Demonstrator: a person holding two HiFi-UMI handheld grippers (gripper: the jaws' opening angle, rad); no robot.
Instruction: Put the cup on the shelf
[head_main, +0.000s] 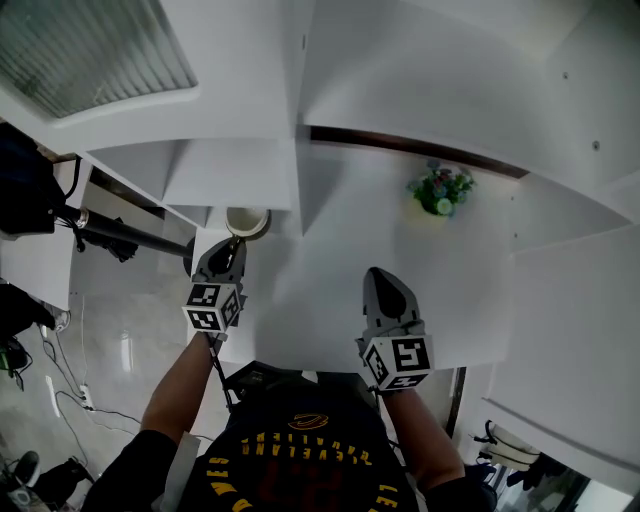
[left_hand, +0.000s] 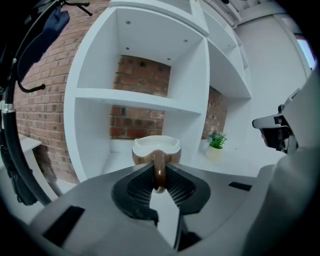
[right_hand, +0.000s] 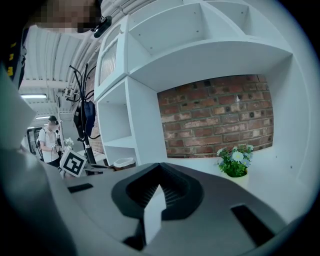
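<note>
The brown cup (left_hand: 156, 150) is clamped by its handle in the left gripper's (head_main: 230, 248) jaws, at the open front of a lower shelf (left_hand: 145, 99) compartment. The right gripper's (head_main: 385, 285) jaws are closed on nothing, above the board that carries a potted plant (head_main: 440, 190).

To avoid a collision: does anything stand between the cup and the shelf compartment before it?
Nothing visible does. The cup, held by its handle in the left tongs, faces a bare compartment; the small plant stands aside to the right.

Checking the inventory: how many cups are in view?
1. The cup is gripped by its handle in the left gripper, in front of the shelf; others could hide inside it.
</note>
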